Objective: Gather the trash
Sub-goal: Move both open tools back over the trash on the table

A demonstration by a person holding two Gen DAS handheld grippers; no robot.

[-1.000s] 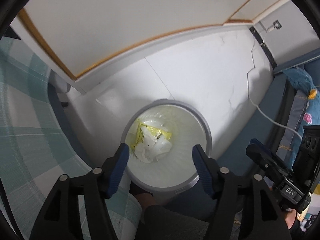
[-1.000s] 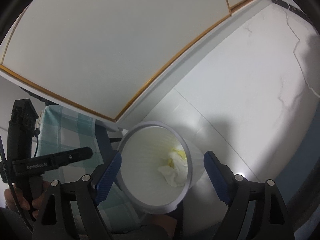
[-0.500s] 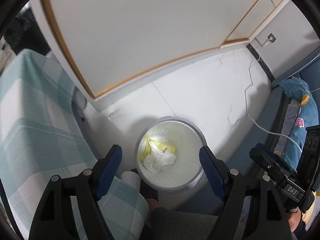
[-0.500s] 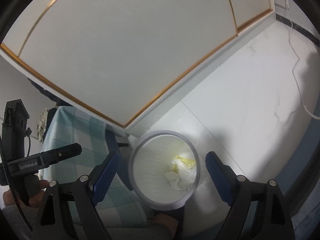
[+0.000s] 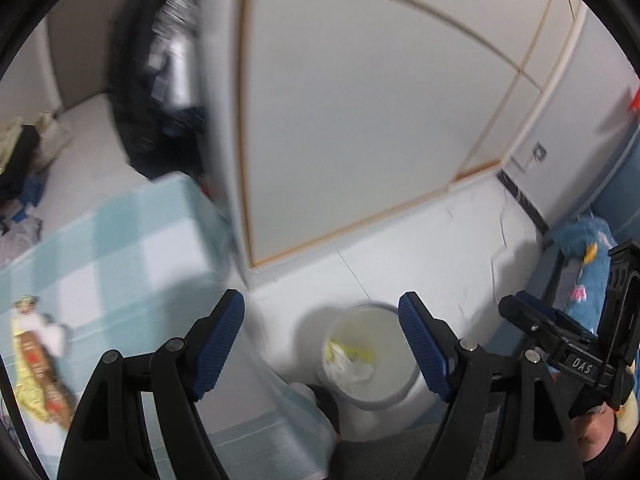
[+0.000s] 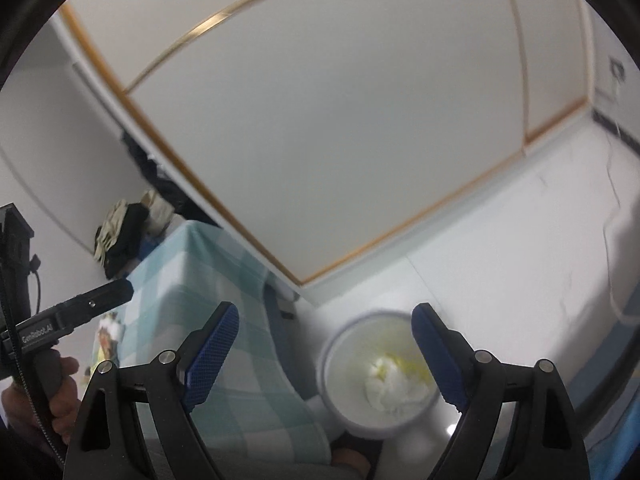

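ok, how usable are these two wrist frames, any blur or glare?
Left wrist view: heavy motion smear on the dark clutter upper left and the checked cloth; the waste bin is soft. Right wrist view: milder blur, bin and tissue fuzzy, small glare spot on the floor. Both show fisheye bowing.

Mostly smooth, pale surfaces from where I sit.
I see a glossy tiled floor (image 6: pixel 500 248), woven checked tablecloth (image 5: pixel 120 248), translucent plastic bin (image 6: pixel 376 380) holding crumpled paper tissue (image 6: pixel 394 388), ribbed blue gripper pads (image 5: pixel 218 340).
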